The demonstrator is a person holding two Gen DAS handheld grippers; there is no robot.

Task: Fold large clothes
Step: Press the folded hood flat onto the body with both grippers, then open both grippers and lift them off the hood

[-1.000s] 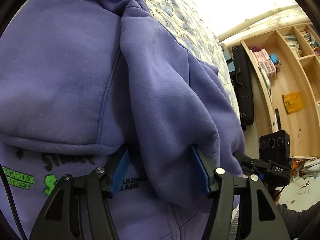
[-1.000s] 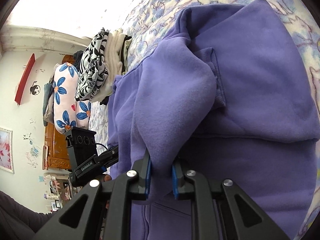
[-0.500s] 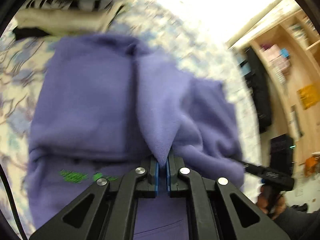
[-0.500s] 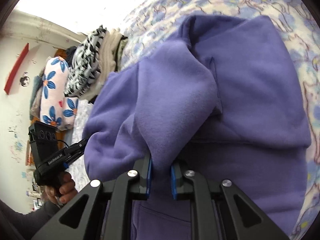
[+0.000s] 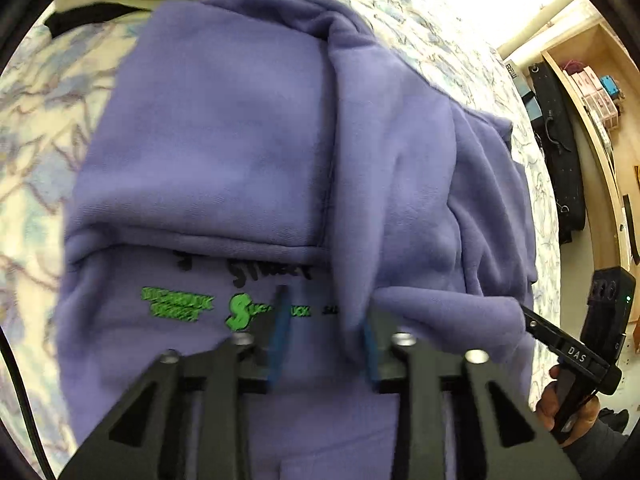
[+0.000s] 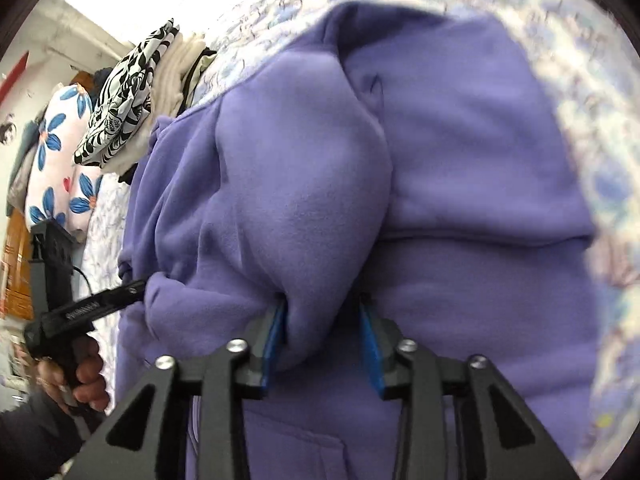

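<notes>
Both grippers, left (image 5: 324, 330) and right (image 6: 322, 330), pinched hoodie (image 5: 224, 152) folds (purple) earlier; jaws now parted, opening.

This is a home bedroom: a bed (image 5: 460, 36) with a blue-patterned floral sheet, a flower-print pillow (image 6: 56, 160) beside a stack of folded clothes (image 6: 132, 108), and wooden shelves (image 5: 596, 92) holding small boxes along the wall.

My hoodie (image 5: 224, 152) lies on the bed (image 5: 32, 128), its folded-in sleeve (image 6: 296, 208) resting on top of its body. Behind it, toward the bed's far edge, sits a stack of folded clothes (image 6: 132, 96). A shelf (image 5: 592, 92) stands beyond the bed's right edge.
</notes>
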